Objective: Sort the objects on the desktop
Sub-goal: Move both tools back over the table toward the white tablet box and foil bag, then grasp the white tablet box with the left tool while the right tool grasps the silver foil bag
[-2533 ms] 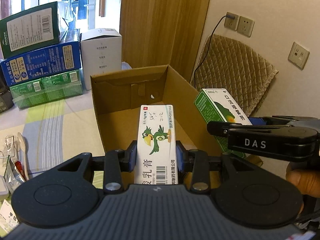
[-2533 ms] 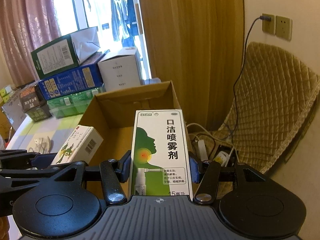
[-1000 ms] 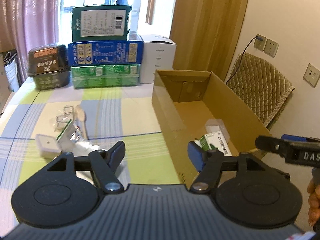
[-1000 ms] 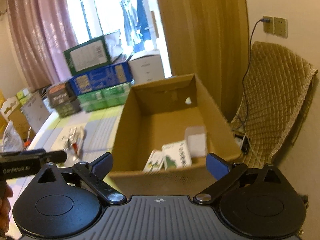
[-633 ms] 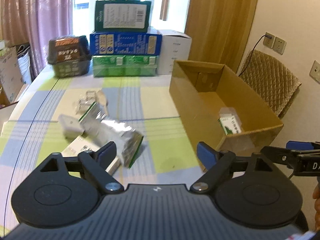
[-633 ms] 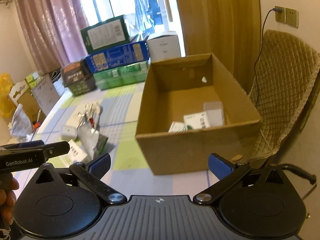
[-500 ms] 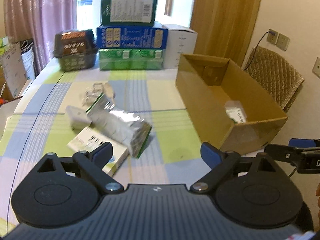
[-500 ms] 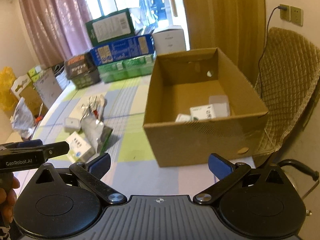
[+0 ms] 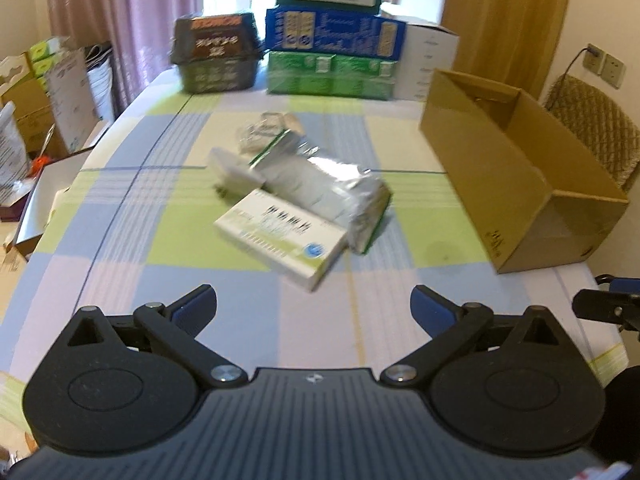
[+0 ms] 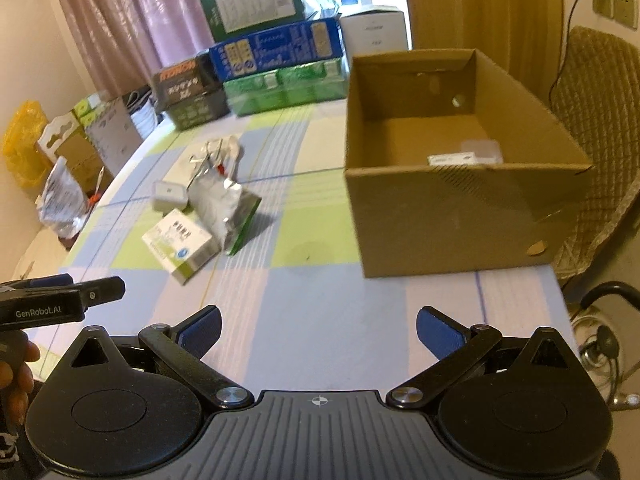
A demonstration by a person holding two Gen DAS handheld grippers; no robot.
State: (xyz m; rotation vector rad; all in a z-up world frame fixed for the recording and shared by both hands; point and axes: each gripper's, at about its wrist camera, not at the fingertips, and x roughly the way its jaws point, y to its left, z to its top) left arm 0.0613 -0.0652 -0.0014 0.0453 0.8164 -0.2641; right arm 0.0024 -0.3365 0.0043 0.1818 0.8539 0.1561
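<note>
A white-and-green medicine box (image 9: 282, 238) (image 10: 180, 242) lies on the checked tablecloth, a silver foil pouch (image 9: 324, 188) (image 10: 224, 206) leaning over its far side. Behind them sit a small white box (image 9: 228, 168) (image 10: 170, 194) and a clear crinkled wrapper (image 9: 262, 130) (image 10: 216, 152). The open cardboard box (image 9: 520, 184) (image 10: 452, 208) stands at the right, with small boxes (image 10: 454, 159) on its floor. My left gripper (image 9: 314, 306) is open and empty, just short of the medicine box. My right gripper (image 10: 318, 328) is open and empty, in front of the cardboard box.
Stacked green, blue and white cartons (image 9: 332, 36) and a dark basket (image 9: 218, 58) line the table's far edge. A quilted chair (image 10: 596, 92) stands beyond the cardboard box. Boxes and bags (image 10: 72, 148) crowd the floor at left. A hand (image 10: 16, 376) holds the left tool.
Both grippers let go of their medicine boxes into the cardboard box, opened, and pulled back and left across the table. The left one now faces the loose items.
</note>
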